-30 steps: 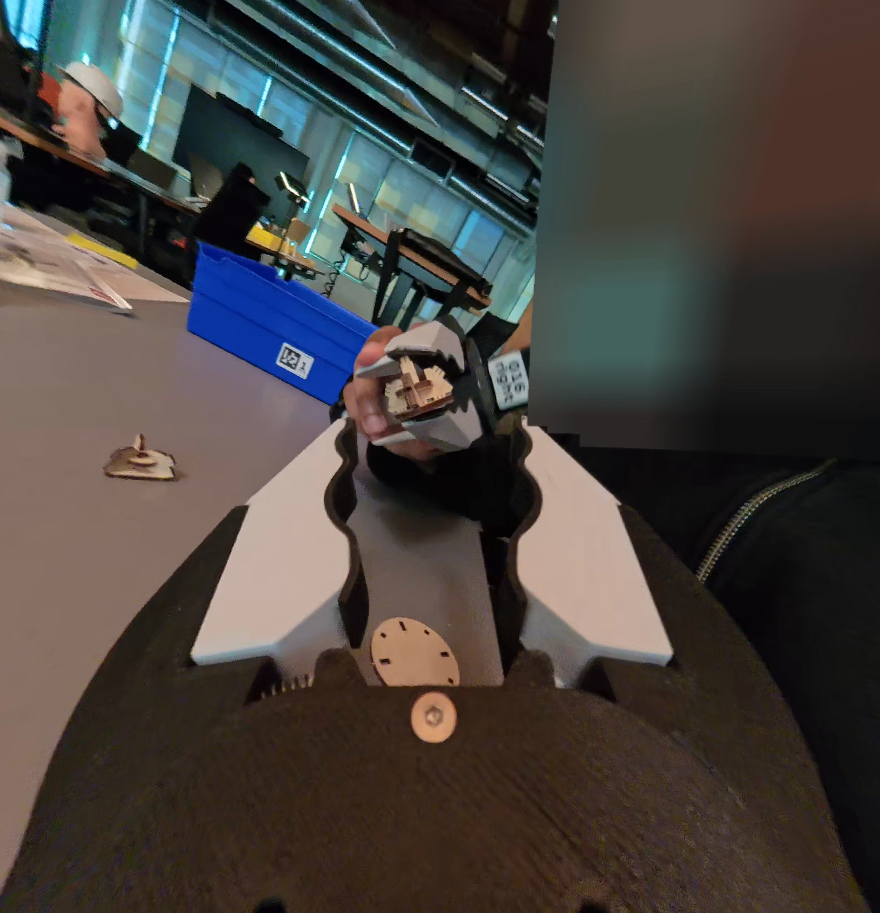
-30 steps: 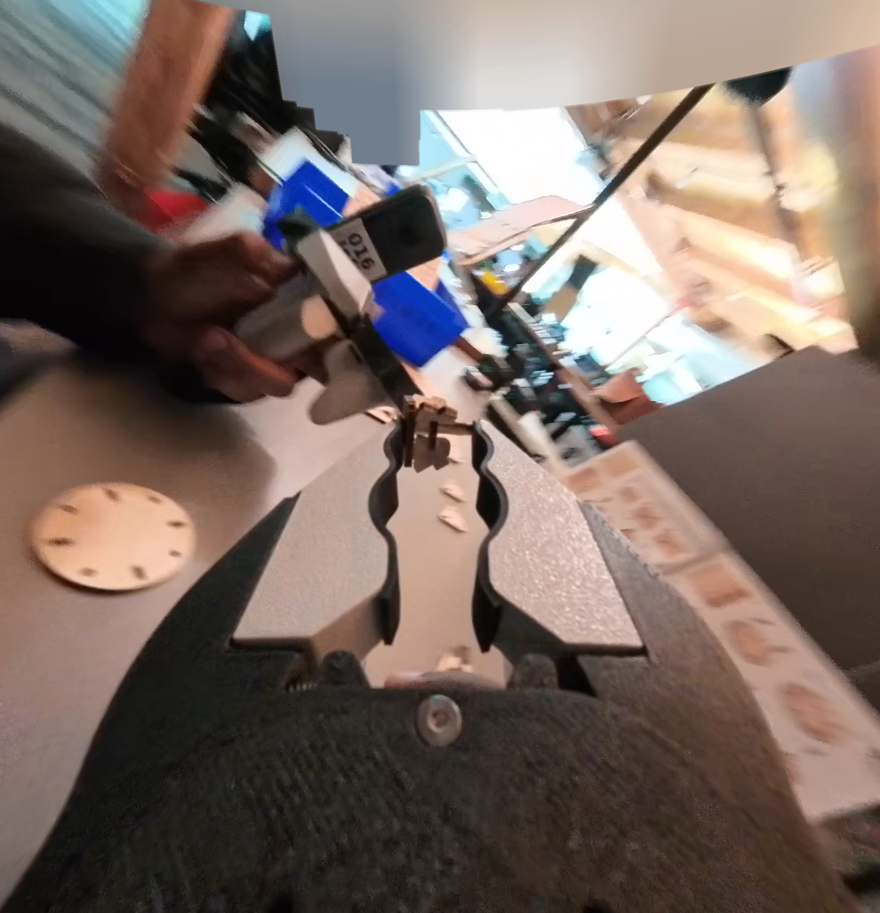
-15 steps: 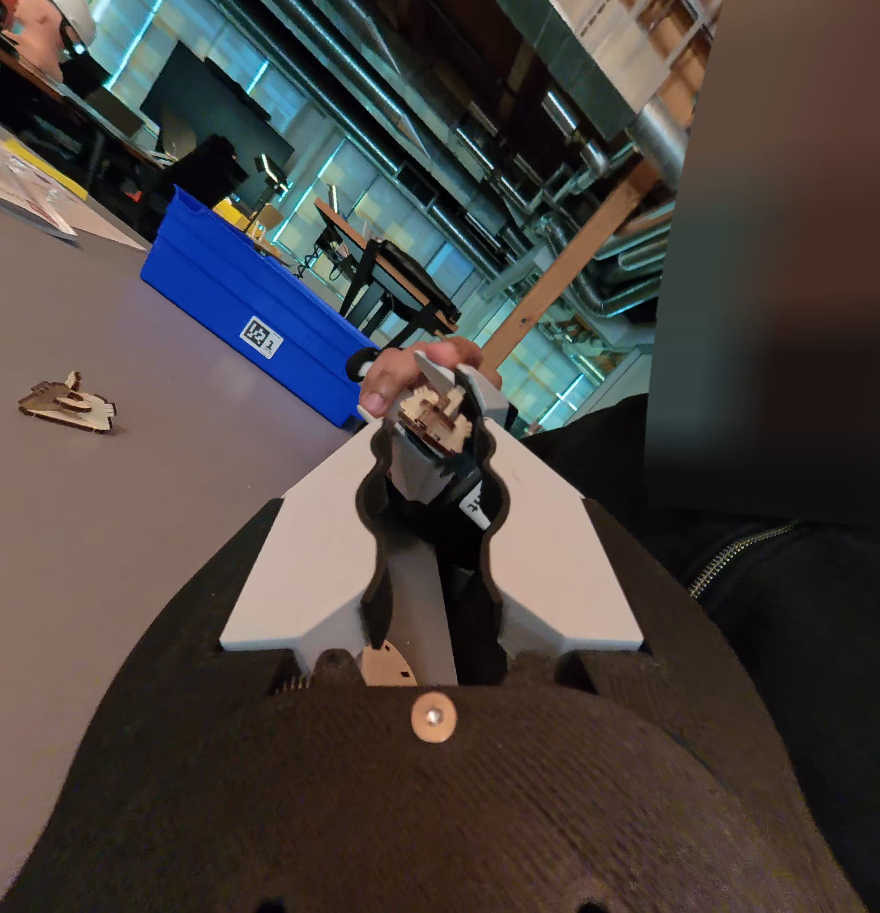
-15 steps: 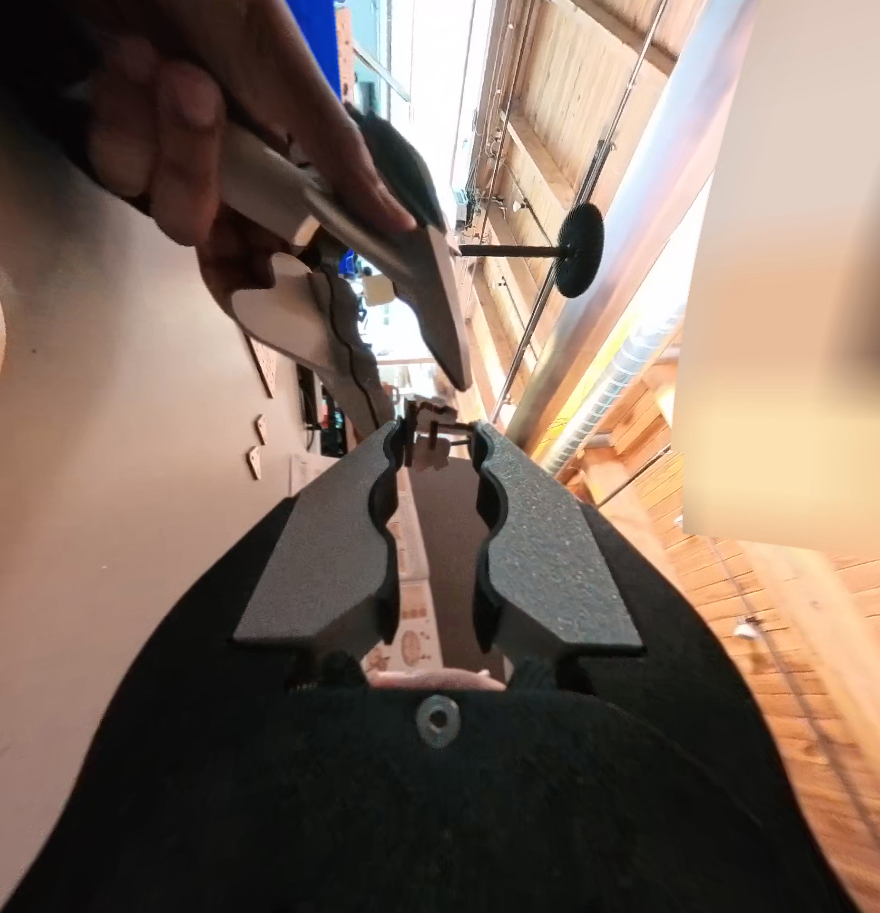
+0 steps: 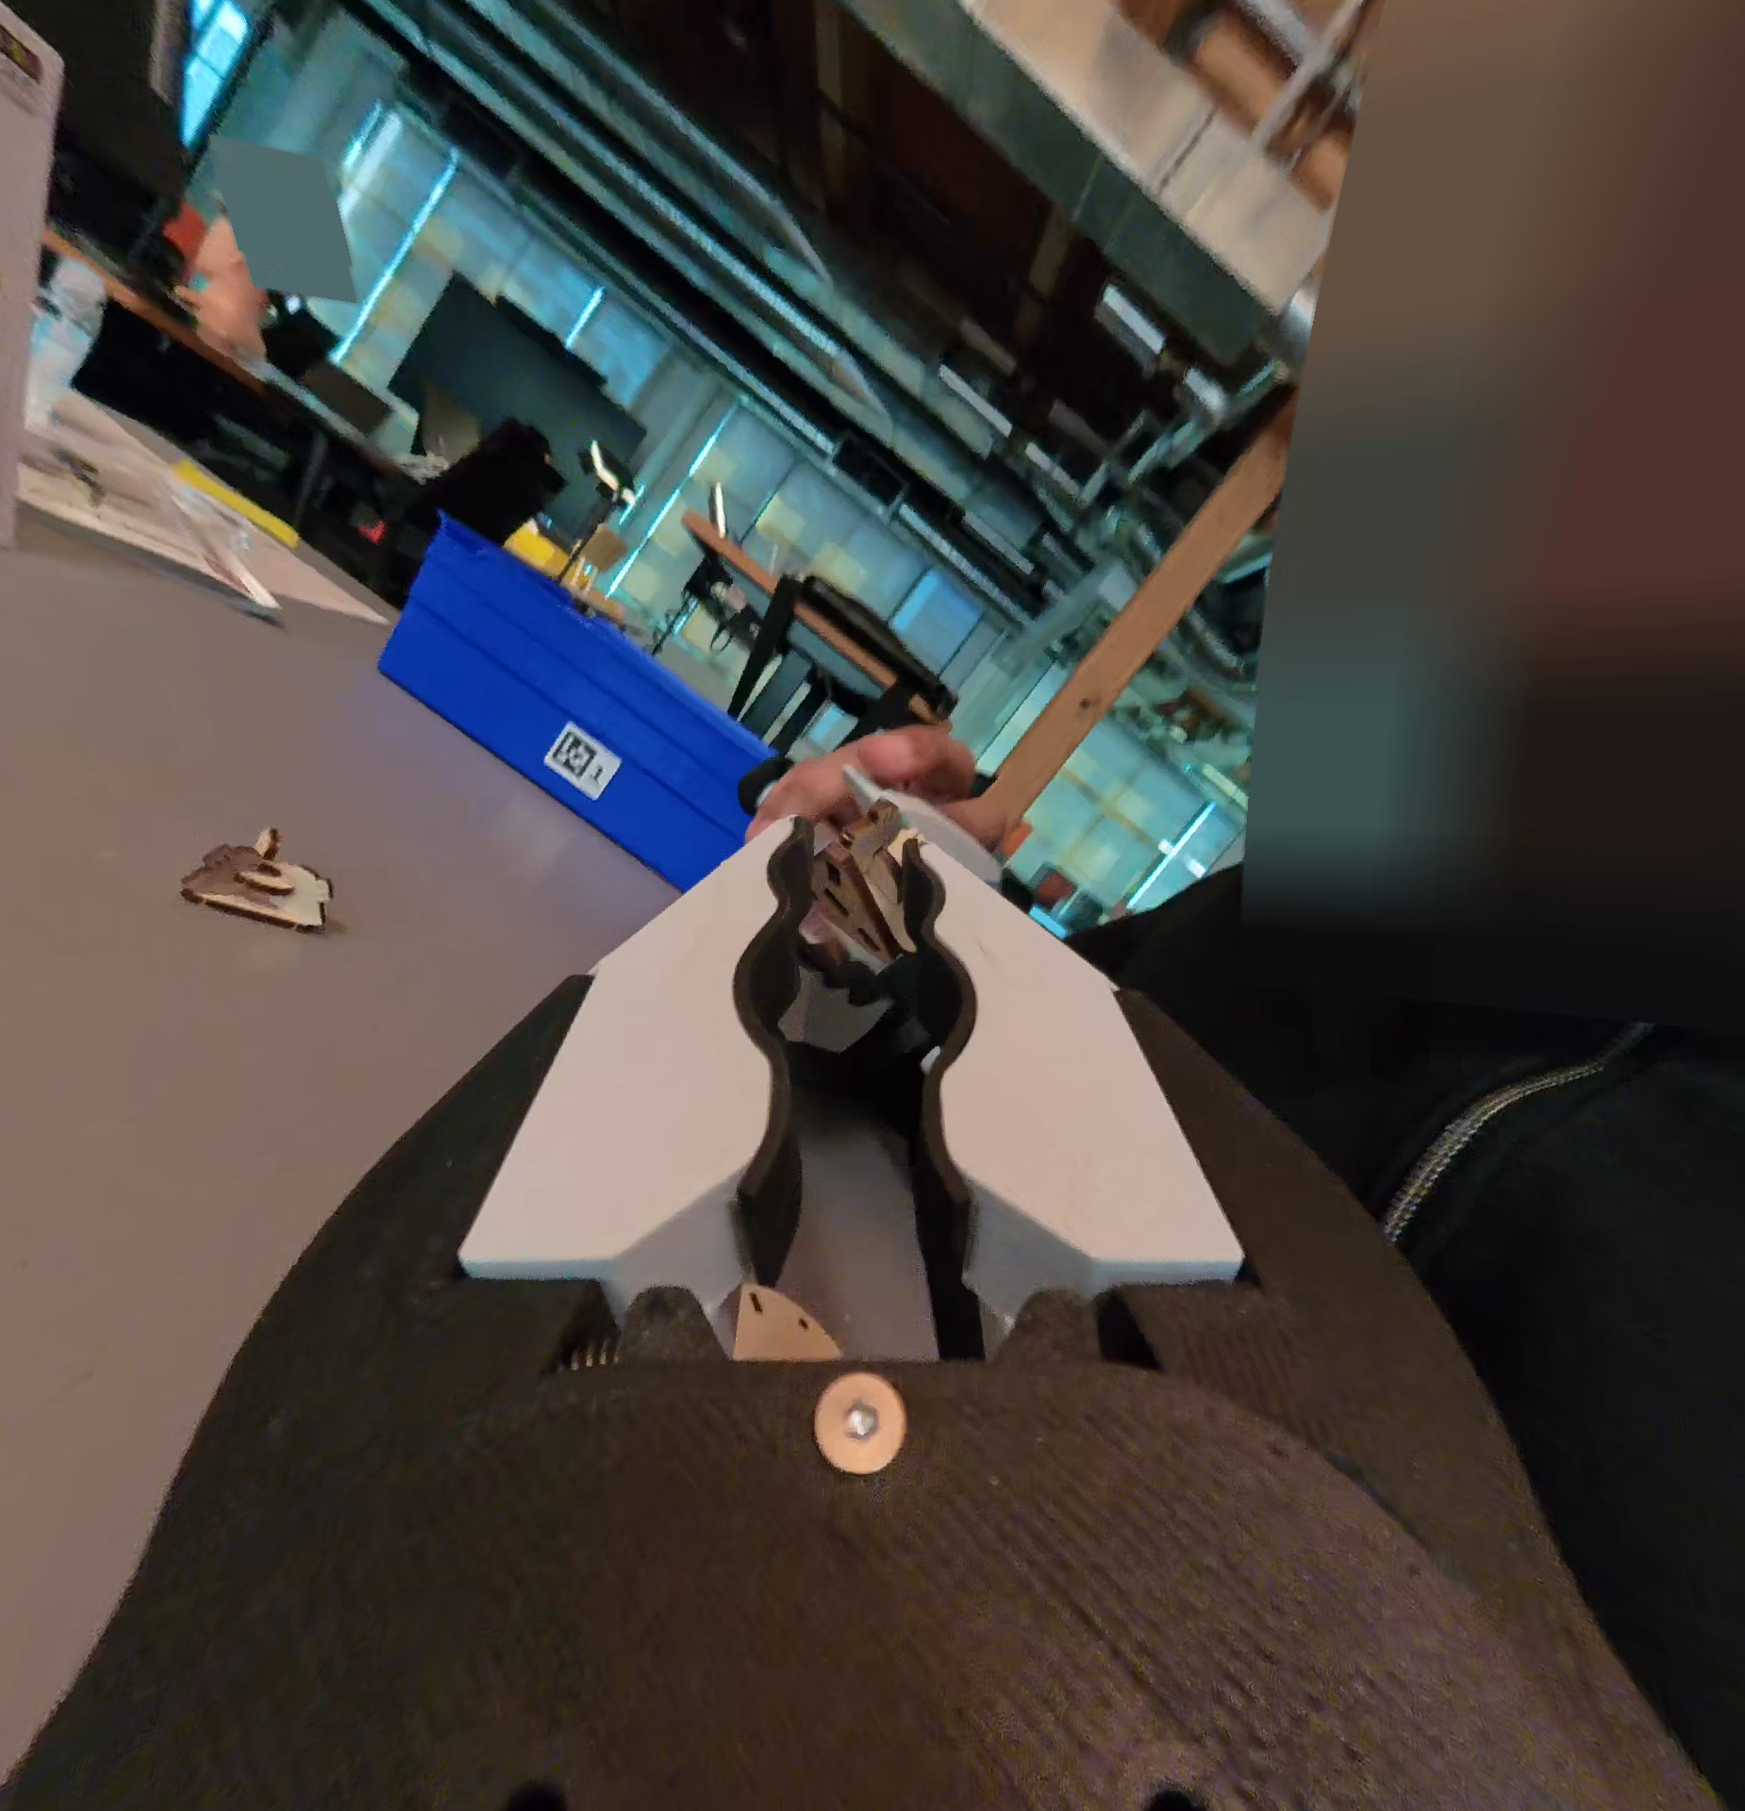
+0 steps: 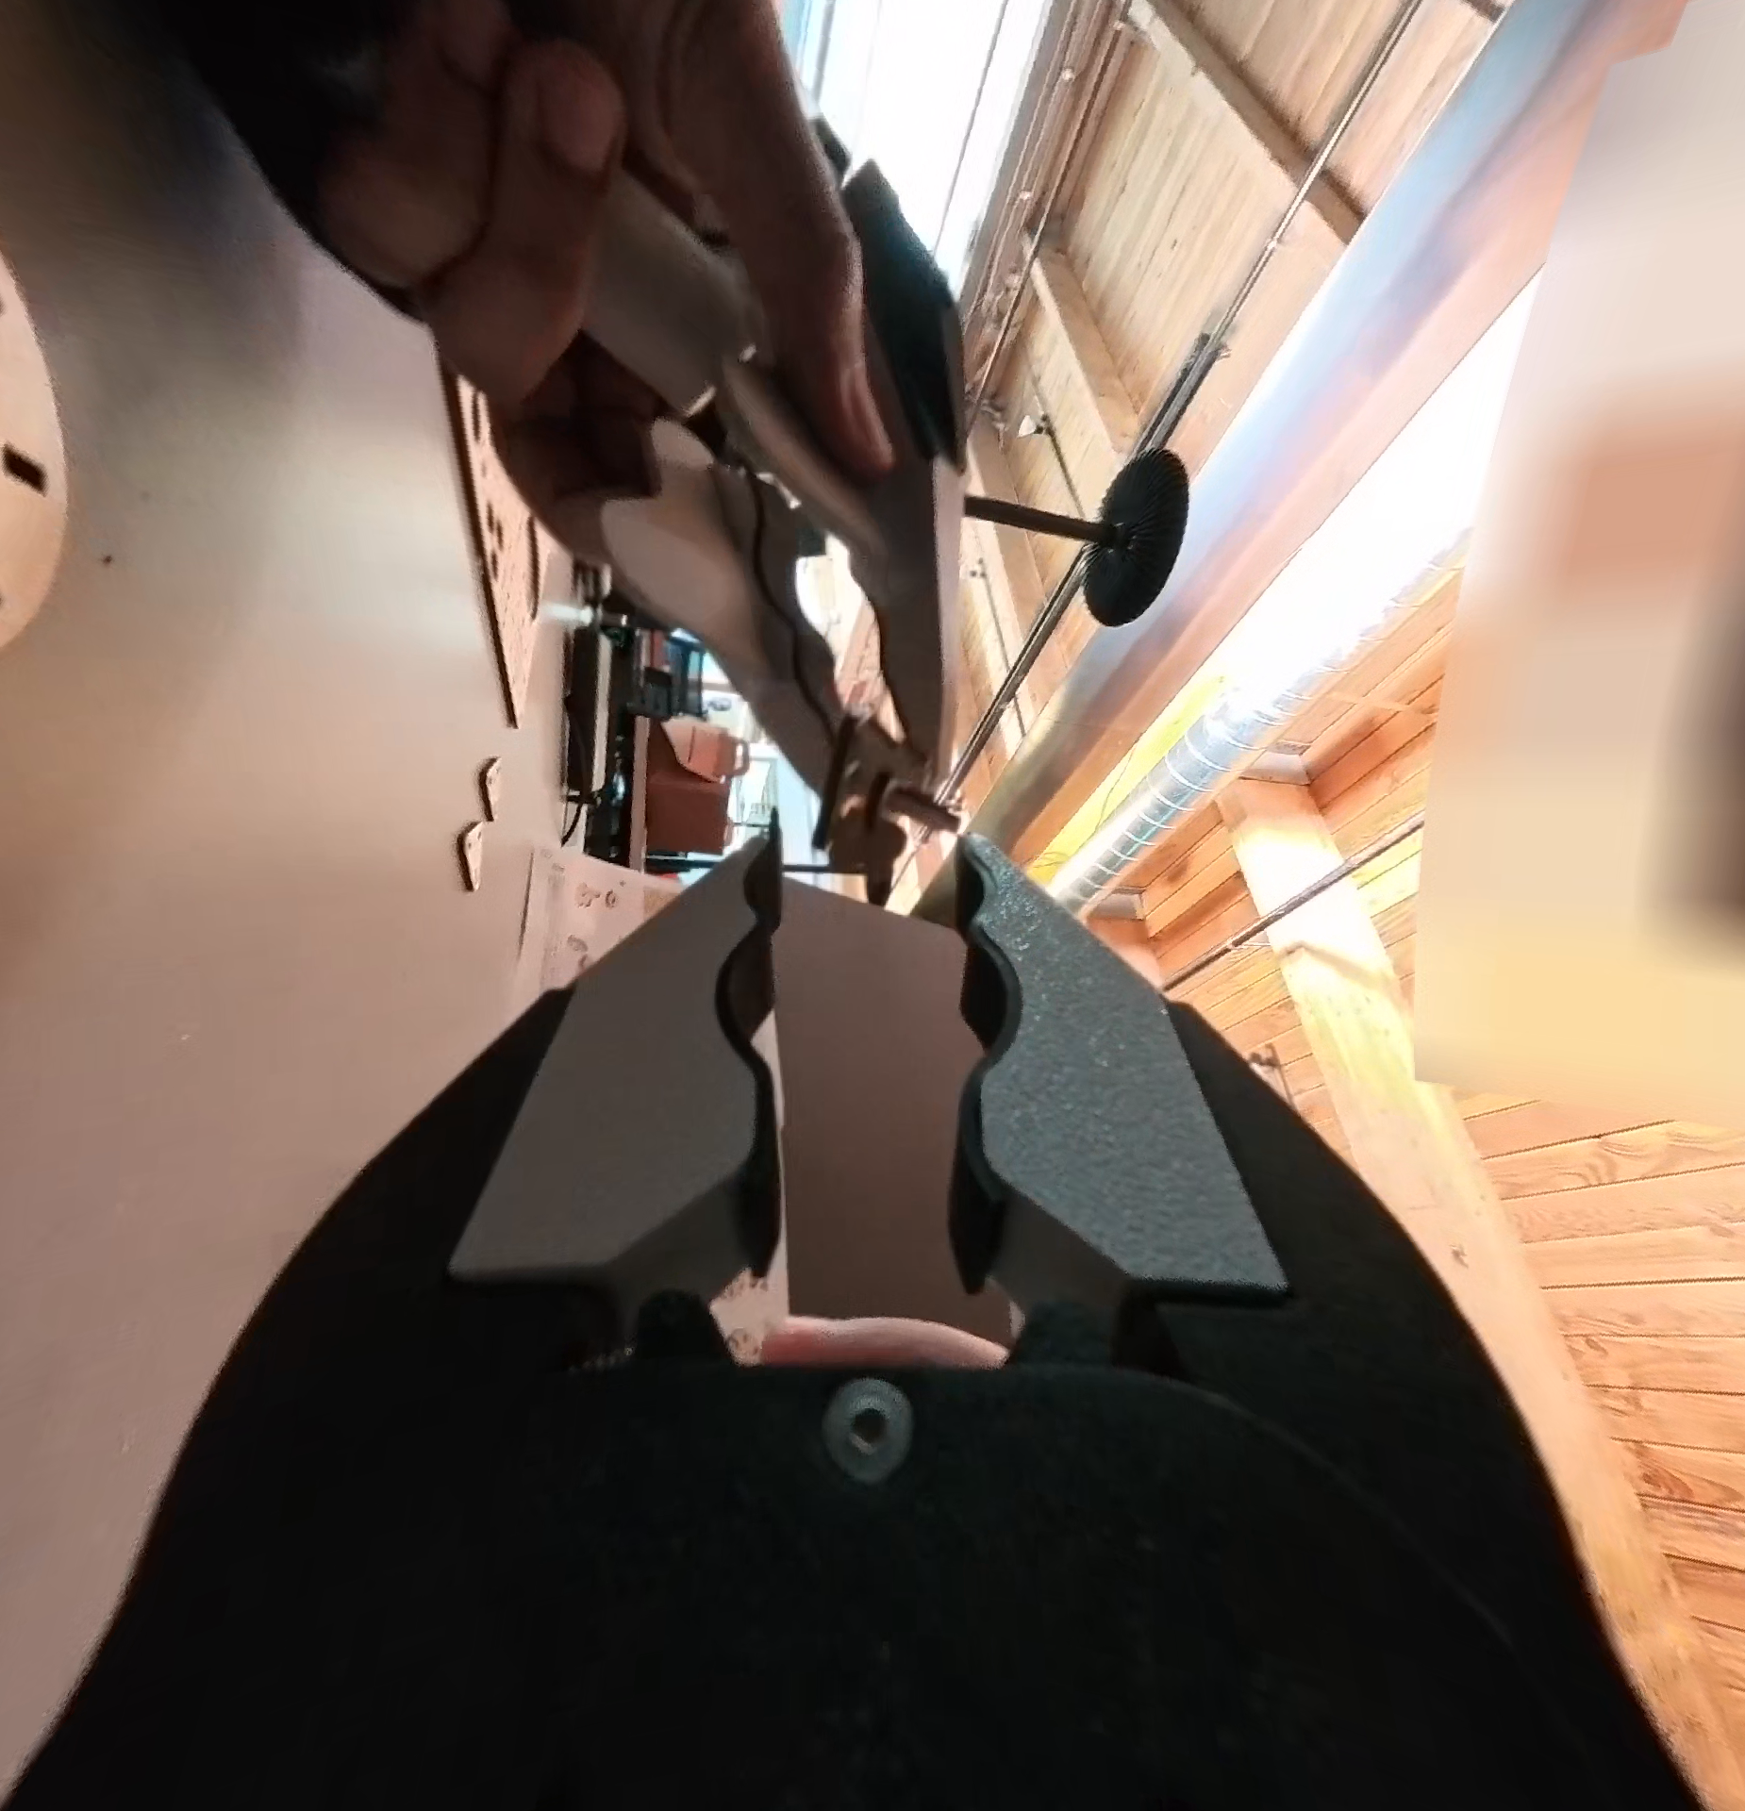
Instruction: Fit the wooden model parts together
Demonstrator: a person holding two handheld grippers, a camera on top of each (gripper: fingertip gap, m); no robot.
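Since the earlier frames the small wooden puzzle assembly (image 5: 854, 877) has passed from the right gripper to the left gripper (image 5: 857, 882), whose jaws have narrowed and now pinch it, lifted above the grey bench (image 5: 163, 1029). A second wooden assembly (image 5: 253, 882) lies on the bench beside a blue bin (image 5: 594, 725). The right gripper (image 6: 869, 862) has spread its jaws, which are empty, just beside the piece. The slotted parts could slip or pull apart if the pinch is off-centre.

Worktop (image 5: 163, 1078): wooden assembly (image 5: 256, 882) lies left of the left gripper (image 5: 854, 862); bin (image 5: 555, 725) stands behind it; papers (image 5: 143, 519) farther left. Small wooden piece (image 5: 861, 872) sits between the jaws.
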